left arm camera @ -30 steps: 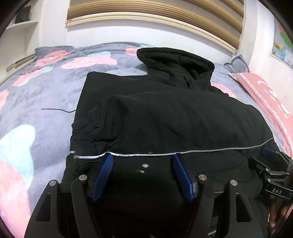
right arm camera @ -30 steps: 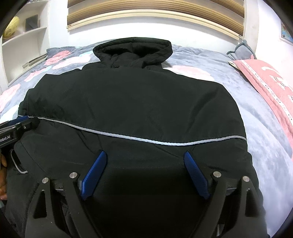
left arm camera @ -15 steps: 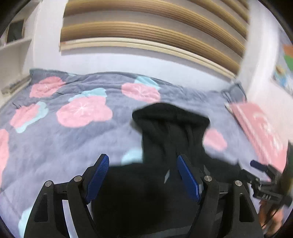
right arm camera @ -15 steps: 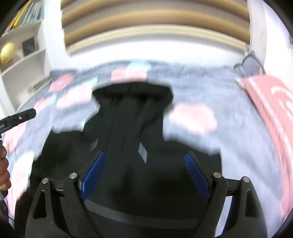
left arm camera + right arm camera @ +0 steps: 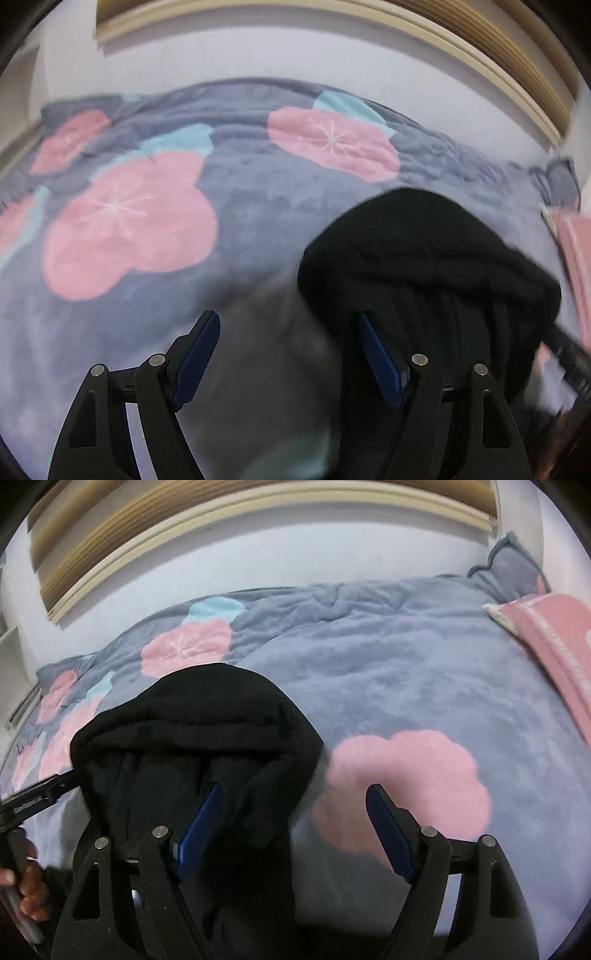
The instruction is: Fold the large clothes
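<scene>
Left view: gripper spread wide, empty, over the blanket, black hood at right; right view: gripper likewise apart, hood lower left, body out of frame, folding seemingly unfinished.

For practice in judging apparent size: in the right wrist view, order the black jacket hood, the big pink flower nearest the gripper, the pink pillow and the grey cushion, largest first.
1. black jacket hood, though it lies nearest the camera
2. pink flower
3. pink pillow, cut off by the frame edge, so unsure
4. grey cushion
</scene>
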The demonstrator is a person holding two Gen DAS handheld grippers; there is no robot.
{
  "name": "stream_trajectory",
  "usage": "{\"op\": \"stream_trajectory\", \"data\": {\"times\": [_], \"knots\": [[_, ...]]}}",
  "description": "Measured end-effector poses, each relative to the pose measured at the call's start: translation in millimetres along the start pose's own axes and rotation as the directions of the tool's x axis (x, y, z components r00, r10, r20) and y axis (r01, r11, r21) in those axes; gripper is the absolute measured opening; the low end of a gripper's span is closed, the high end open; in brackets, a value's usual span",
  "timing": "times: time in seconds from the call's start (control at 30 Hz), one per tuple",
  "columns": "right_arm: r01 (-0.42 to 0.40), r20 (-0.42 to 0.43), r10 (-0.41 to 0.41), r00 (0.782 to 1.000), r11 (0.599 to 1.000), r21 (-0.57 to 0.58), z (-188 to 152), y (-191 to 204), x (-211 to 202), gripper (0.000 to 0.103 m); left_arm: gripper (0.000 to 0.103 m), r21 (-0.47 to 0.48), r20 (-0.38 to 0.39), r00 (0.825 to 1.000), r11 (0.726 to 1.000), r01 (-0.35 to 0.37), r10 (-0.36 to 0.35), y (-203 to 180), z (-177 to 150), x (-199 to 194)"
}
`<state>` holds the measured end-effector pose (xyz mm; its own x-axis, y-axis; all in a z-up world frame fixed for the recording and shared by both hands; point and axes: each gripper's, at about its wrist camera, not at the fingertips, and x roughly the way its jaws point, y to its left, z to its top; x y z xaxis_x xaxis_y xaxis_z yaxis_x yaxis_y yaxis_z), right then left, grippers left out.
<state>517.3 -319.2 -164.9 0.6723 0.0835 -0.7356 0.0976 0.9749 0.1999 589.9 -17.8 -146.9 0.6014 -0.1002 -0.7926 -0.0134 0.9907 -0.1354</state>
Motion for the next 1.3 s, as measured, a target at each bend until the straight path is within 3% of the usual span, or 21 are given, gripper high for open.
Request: {"op": "stream_trajectory", "data": {"times": [0.07,0.1,0.13,0.17,0.2,0.23,0.3,0.33,0.37,0.43,0.47,0.5,0.53,0.57,0.63,0.87,0.93,1.03,1.13,1.23,1.3], "knots": [[-0.029,-0.015,0.029,0.999,1.000,0.004,4,1,15,0.078,0.077,-0.049,0.029,0.998,0.997,0.060,-0.059,5,5,15],[-0.054,-0.025,0.054,0.998,0.999,-0.005,6,4,24,0.052,0.072,-0.064,0.032,0.998,0.996,0.065,-0.063,7,4,21],[-0.050,-0.042,0.048,0.998,0.998,-0.029,5,5,35,0.022,0.049,-0.073,0.029,0.997,0.995,0.069,-0.067,10,1,27],[-0.029,-0.036,0.027,0.999,0.999,-0.038,3,2,40,0.020,0.031,-0.093,0.028,0.994,0.989,0.112,-0.110,16,-4,32],[0.001,-0.007,-0.002,1.000,1.000,-0.025,-1,-5,43,0.015,0.031,-0.133,0.040,0.988,0.980,0.151,-0.146,25,-9,32],[0.016,0.012,-0.016,1.000,1.000,0.013,-4,-15,44,0.015,0.031,-0.213,0.097,0.982,0.961,0.178,-0.160,42,-16,24],[-0.066,0.085,0.054,0.995,0.987,0.148,-10,-42,33,0.015,0.031,-0.279,0.218,0.958,0.929,0.244,-0.186,58,-25,-5],[-0.099,0.140,0.077,0.987,0.983,0.154,-12,-46,20,0.015,0.032,-0.258,0.258,0.949,0.934,0.248,-0.181,56,-28,-20],[-0.081,0.170,0.059,0.984,0.989,0.123,-12,-40,11,0.015,0.033,-0.206,0.280,0.953,0.963,0.176,-0.114,44,-29,-34],[-0.021,0.188,0.010,0.982,0.998,0.054,-13,-26,4,0.015,0.033,-0.137,0.240,0.970,0.988,0.065,-0.031,27,-29,-37],[-0.012,0.175,0.002,0.985,0.999,0.052,-13,-27,7,0.015,0.034,-0.146,0.205,0.979,0.988,0.051,-0.020,30,-29,-29],[-0.014,0.144,0.005,0.990,0.998,0.065,-14,-31,15,0.015,0.037,-0.176,0.138,0.990,0.983,0.054,-0.030,37,-31,-14],[-0.027,0.075,0.020,0.997,0.995,0.099,-15,-42,31,0.015,0.050,-0.219,0.022,0.998,0.973,0.067,-0.064,48,-33,13],[-0.047,0.003,0.047,0.999,0.991,0.125,-17,-50,48,0.017,0.054,-0.258,-0.062,0.991,0.961,0.095,-0.115,58,-36,35],[-0.084,-0.073,0.098,0.993,0.982,0.169,-21,-59,69,0.020,0.056,-0.284,-0.029,0.987,0.948,0.145,-0.160,66,-37,36],[-0.064,-0.024,0.068,0.997,0.988,0.141,-21,-56,60,0.033,0.059,-0.200,0.023,0.993,0.973,0.118,-0.116,49,-38,15],[-0.062,-0.037,0.068,0.997,0.989,0.136,-23,-54,53,0.050,0.059,-0.178,0.015,0.987,0.971,0.160,-0.160,44,-39,0],[-0.118,-0.066,0.128,0.990,0.984,0.133,-17,-59,33,0.051,0.059,-0.098,0.026,0.966,0.961,0.258,-0.257,39,-29,-33],[-0.174,-0.064,0.182,0.981,0.978,0.113,-13,-61,5,0.051,0.066,-0.004,0.069,0.954,0.956,0.293,-0.292,29,-21,-72],[-0.212,-0.037,0.216,0.976,0.974,0.085,-2,-56,-19,0.062,0.081,0.073,0.156,0.953,0.965,0.252,-0.261,13,-4,-101],[-0.192,-0.011,0.192,0.981,0.980,0.052,10,-47,-26,0.066,0.080,0.098,0.155,0.963,0.973,0.208,-0.221,1,8,-96]]}}
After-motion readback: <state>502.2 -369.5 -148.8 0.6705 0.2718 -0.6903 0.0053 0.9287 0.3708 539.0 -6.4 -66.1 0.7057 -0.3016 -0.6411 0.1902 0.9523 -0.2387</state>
